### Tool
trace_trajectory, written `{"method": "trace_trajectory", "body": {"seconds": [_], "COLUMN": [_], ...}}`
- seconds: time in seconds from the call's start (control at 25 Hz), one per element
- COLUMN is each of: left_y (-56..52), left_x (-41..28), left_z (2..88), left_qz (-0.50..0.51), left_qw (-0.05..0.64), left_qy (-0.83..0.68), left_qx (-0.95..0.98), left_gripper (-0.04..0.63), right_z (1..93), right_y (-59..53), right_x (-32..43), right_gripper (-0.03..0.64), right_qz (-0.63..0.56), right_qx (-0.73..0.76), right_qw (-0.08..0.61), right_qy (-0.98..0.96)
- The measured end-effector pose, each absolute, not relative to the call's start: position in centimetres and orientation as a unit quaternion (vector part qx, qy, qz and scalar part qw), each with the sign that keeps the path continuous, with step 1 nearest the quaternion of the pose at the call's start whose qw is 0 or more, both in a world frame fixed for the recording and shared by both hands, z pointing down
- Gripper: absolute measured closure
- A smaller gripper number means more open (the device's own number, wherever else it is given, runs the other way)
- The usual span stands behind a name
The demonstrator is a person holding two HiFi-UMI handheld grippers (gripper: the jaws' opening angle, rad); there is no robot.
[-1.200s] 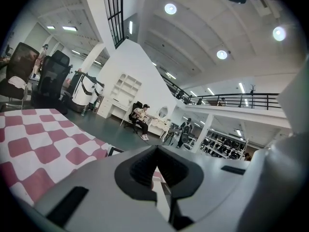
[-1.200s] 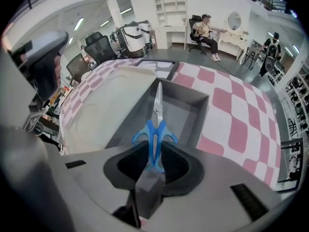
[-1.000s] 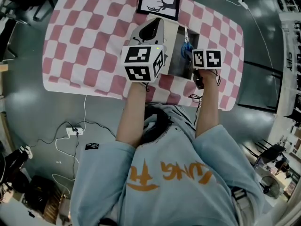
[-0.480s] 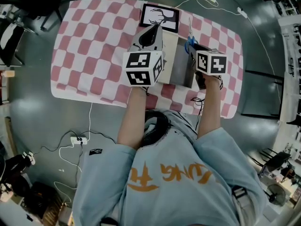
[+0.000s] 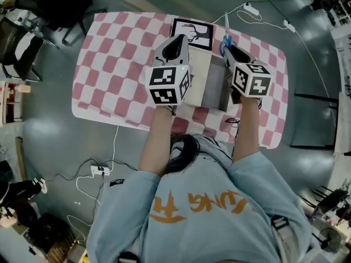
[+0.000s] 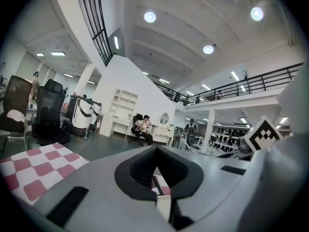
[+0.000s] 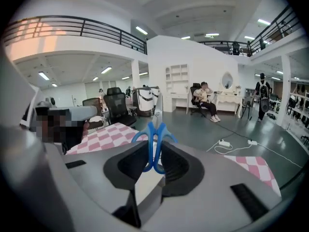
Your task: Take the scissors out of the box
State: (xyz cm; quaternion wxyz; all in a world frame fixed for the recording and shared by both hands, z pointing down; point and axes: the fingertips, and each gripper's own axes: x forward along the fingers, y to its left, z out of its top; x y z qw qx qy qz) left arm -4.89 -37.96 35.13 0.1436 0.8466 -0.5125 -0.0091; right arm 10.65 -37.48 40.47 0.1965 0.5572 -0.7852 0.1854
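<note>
The scissors (image 5: 224,39) have blue handles, and their blades point away from me above the open grey and cream box (image 5: 215,86). My right gripper (image 5: 230,47) is shut on the handles, clear above the box's far right corner. In the right gripper view the scissors (image 7: 154,139) stand upright between the pads of that gripper (image 7: 154,156). My left gripper (image 5: 176,40) lies along the box's left wall (image 5: 198,76). In the left gripper view a thin cream edge runs between the nearly closed jaws of this gripper (image 6: 155,170), which looks like a grip on that wall.
The box stands on a table with a pink and white checked cloth (image 5: 120,64). A flat panel with a black antler drawing (image 5: 192,32) lies just behind the box. White cables and a power strip (image 5: 249,8) trail past the far edge. Office chairs (image 5: 57,4) stand at the far left.
My right gripper has risen and tipped up, bringing the scissors up out of the box. The left gripper has also come up a little beside the box wall.
</note>
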Motion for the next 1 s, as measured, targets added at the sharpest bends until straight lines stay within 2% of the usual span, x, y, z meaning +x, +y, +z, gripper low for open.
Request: {"method": "trace_trajectory", "body": {"seconds": [0.44,0.68,1.0], "left_y": [-36.8,-36.0,-35.3], "left_x": [-4.2,-3.5,-3.6], "left_z": [30.1,28.6,28.7], "left_qz": [-0.022,-0.027,-0.031], "left_qw": [0.078,0.058,0.059], "left_qy": [-0.538,-0.537,-0.536], "left_qx": [0.839,0.841,0.842], "left_gripper": [0.578,0.578,0.578], "right_z": [31.8,29.4,28.7], "right_y": [-35.7,-34.5,-33.6], "right_x": [10.0,10.2,10.6], "right_gripper": [0.535,0.535,0.535], "right_qz": [0.086,0.048,0.034], "right_qx": [0.551,0.549,0.560], "right_qw": [0.053,0.021,0.013], "right_qy": [-0.829,-0.834,-0.827]}}
